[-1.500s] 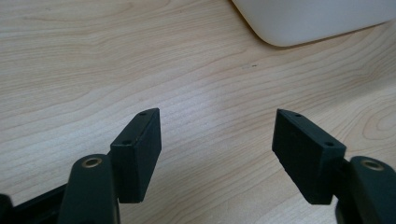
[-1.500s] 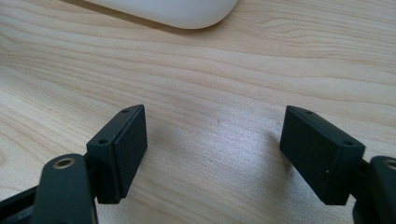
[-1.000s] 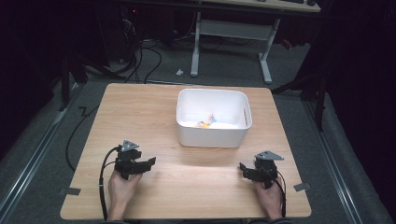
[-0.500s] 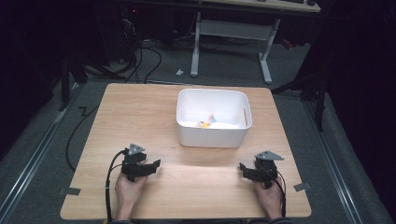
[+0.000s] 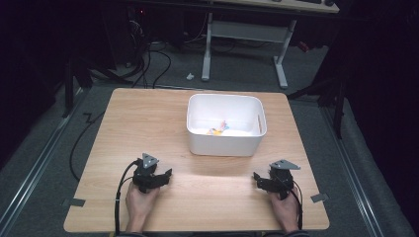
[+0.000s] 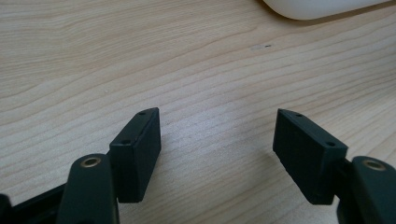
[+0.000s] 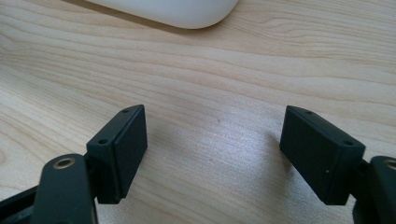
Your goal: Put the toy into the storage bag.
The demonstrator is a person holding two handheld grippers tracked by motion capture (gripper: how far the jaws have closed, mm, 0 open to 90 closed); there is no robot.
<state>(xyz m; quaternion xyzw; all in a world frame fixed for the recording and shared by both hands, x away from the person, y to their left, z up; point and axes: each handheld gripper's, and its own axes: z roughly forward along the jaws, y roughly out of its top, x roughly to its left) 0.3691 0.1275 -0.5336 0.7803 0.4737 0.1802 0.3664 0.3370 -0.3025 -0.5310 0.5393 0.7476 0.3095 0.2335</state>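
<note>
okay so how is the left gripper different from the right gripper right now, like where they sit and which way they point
The left gripper sits near the table's front left corner, its jaws pointing right toward the middle; the right gripper sits near the front right corner, jaws pointing left. In its own view the left gripper has the white bin at upper right; the right gripper's view has it at upper left. Both are open over bare wood, each held in a hand, gripping nothing.
</note>
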